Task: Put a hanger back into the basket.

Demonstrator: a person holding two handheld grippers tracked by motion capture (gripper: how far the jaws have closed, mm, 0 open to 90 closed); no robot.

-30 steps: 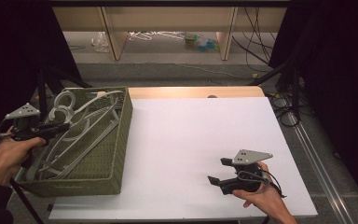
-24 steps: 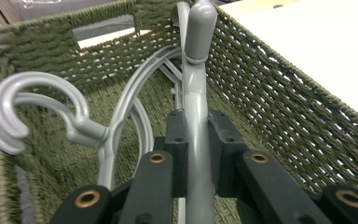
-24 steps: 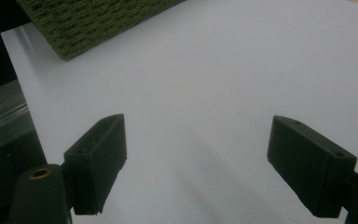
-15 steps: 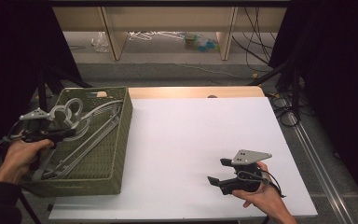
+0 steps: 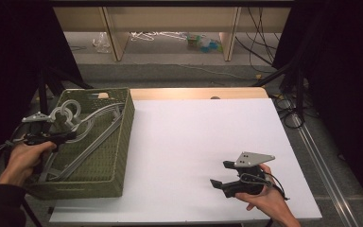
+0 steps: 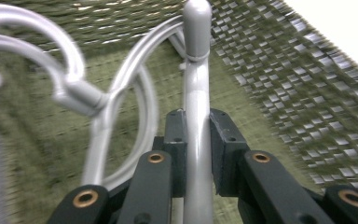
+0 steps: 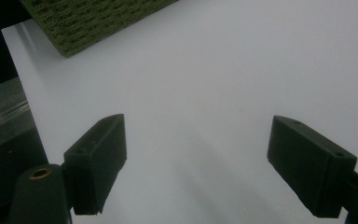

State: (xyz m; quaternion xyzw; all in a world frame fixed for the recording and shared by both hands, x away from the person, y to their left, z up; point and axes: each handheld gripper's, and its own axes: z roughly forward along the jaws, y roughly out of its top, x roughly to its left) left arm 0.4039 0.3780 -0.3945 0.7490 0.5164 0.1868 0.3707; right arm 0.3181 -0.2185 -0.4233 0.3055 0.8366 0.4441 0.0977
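Step in hand: as I read it, one grey plastic hanger (image 6: 196, 116) is being drawn out of the green woven basket (image 5: 123, 142) that sits at the left end of the white surface (image 5: 194, 142).
Left hand-held gripper (image 6: 196, 154): its jaws are clamped on a straight bar of that hanger, the pads pressing both sides of it, inside the basket near its left wall; in the high view it sits at (image 5: 52, 137).
Where the hanger is: in the basket, its bar running up between the jaws to a rounded end; I cannot tell whether it rests on the basket floor or is held slightly clear of it.
Neighbouring hangers (image 5: 94, 137): several more lie in the basket, and a pale hook (image 6: 70, 88) curls just beside the gripped bar, touching or nearly so.
Right hand-held gripper (image 5: 224, 176): jaws spread wide, nothing between them, resting low over the bare surface at the near right, well apart from the basket.
How to do it well: I'd lift slowly and straight up, watching that hook, since a snag would drag a second hanger along.
Grip advice: the bar is smooth and round, so it may swivel in the pads; keep the squeeze firm and the wrist level.
Role for the free gripper: it could steady the basket rim if the basket starts to rise with the load.
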